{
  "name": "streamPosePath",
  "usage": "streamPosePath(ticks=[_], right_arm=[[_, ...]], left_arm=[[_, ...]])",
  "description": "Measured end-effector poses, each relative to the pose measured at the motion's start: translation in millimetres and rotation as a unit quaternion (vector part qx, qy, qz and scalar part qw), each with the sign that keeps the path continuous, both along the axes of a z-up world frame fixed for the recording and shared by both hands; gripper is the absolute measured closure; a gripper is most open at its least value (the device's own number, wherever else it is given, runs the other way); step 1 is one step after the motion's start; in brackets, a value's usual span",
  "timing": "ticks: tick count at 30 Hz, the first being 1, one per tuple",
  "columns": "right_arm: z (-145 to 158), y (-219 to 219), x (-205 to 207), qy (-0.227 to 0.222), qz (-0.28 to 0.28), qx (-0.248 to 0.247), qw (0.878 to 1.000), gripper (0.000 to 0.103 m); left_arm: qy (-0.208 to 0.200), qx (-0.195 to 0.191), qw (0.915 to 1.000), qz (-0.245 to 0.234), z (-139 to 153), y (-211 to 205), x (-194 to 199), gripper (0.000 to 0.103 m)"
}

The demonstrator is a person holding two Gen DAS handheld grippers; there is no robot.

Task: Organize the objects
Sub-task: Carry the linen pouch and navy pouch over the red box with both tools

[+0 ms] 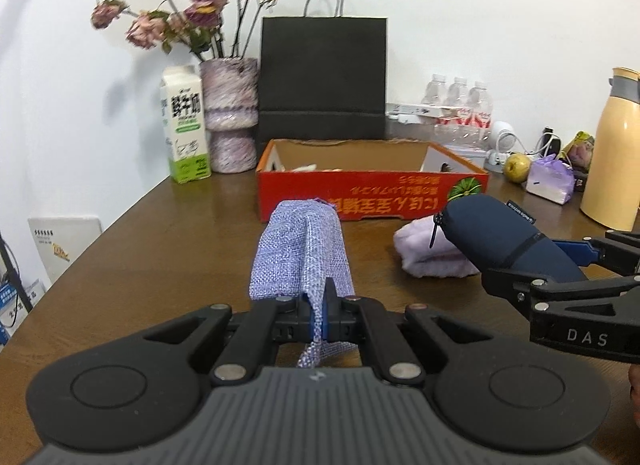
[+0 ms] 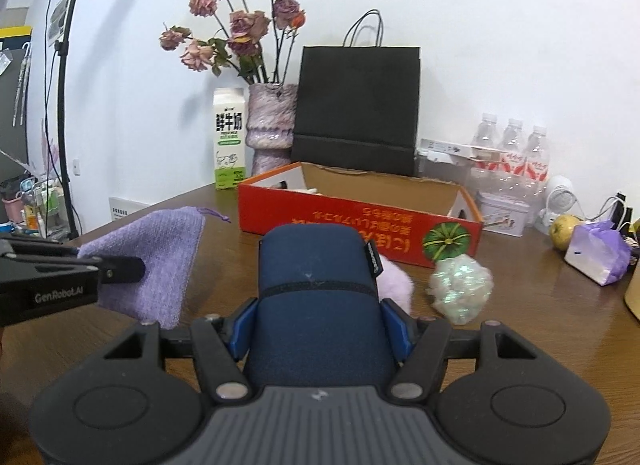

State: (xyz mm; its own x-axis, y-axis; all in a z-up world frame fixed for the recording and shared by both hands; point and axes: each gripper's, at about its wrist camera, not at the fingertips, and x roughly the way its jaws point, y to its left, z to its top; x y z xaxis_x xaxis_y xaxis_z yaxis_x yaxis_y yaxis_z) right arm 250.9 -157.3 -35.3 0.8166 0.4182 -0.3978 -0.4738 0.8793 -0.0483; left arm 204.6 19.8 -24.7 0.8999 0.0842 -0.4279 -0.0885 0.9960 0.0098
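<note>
One purple woven pouch (image 1: pixel 298 249) is pinched at its lower edge between the pressed-together fingers of the left gripper (image 1: pixel 320 315), at the lower centre of the left wrist view. One navy zip case (image 2: pixel 316 297) is clamped between the blue pads of the right gripper (image 2: pixel 320 329), whose fingers are held partly spread by its width, at the centre of the right wrist view. Both are held in front of the one red cardboard box (image 1: pixel 360 193) that stands on the brown table (image 1: pixel 160 249).

Further back, one black paper bag (image 1: pixel 323 77), one milk carton (image 1: pixel 185 125), one vase of dried roses (image 1: pixel 230 113) and three water bottles (image 1: pixel 460 105) are counted. One pale lilac folded cloth (image 1: pixel 432 253) lies beside the box.

One yellow flask (image 1: pixel 612 153) at the right edge is seen only in the left wrist view. One iridescent mesh ball (image 2: pixel 460 289) and one black stand (image 2: pixel 66 85) at the upper left are seen only in the right wrist view
</note>
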Motion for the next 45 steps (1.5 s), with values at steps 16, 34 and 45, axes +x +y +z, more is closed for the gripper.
streamPosePath(ticks=[16,34,45], right_arm=[[14,-27,27,-0.003,-0.008,-0.009,1.000,0.040],[34,-2,76,-0.009,-0.020,-0.004,1.000,0.040],[41,17,114,-0.012,-0.021,0.008,1.000,0.040]], left_arm=[[-0.011,0.005,0.9997,-0.021,19,-31,34,0.099],[-0.031,-0.011,0.9993,-0.016,41,-21,90,0.099],[-0.035,-0.025,0.9990,-0.010,46,-7,129,0.099]])
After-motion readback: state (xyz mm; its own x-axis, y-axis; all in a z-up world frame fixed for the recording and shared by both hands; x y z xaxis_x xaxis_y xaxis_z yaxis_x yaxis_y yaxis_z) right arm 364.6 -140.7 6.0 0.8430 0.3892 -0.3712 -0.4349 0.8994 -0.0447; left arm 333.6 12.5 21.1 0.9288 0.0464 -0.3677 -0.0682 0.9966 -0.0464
